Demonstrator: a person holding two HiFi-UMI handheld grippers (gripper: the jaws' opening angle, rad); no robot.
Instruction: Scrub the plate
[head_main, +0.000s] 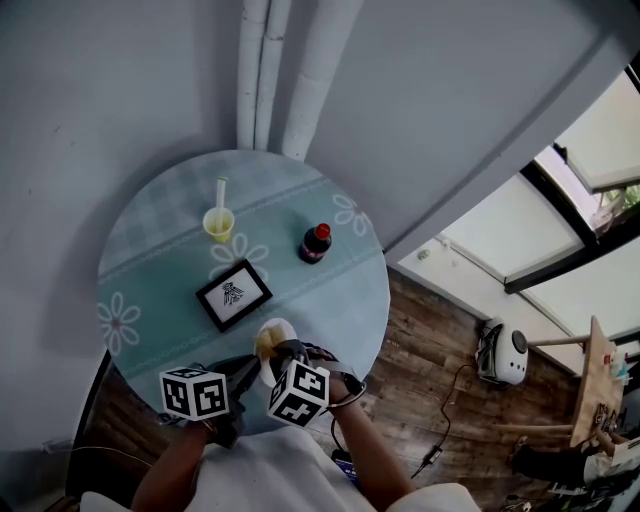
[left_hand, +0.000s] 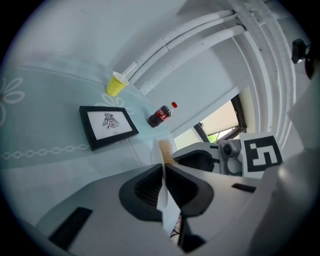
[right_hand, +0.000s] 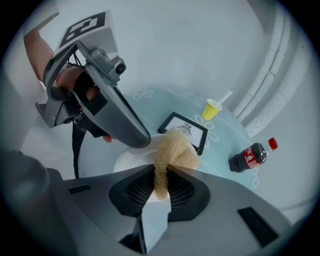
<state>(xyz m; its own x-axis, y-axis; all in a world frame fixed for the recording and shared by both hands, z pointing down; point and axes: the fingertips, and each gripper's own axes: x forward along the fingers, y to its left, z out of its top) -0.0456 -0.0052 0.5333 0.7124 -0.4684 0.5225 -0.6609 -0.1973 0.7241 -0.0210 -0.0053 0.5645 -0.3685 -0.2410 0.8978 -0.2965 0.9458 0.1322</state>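
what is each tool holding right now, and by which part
The left tool is shut on the rim of the white plate, which it holds edge-on. The right tool pinches the tan scrubber by its lower end.

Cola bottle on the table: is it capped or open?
Capped. A red cap sits on the neck of the cola bottle, plain in both gripper views.
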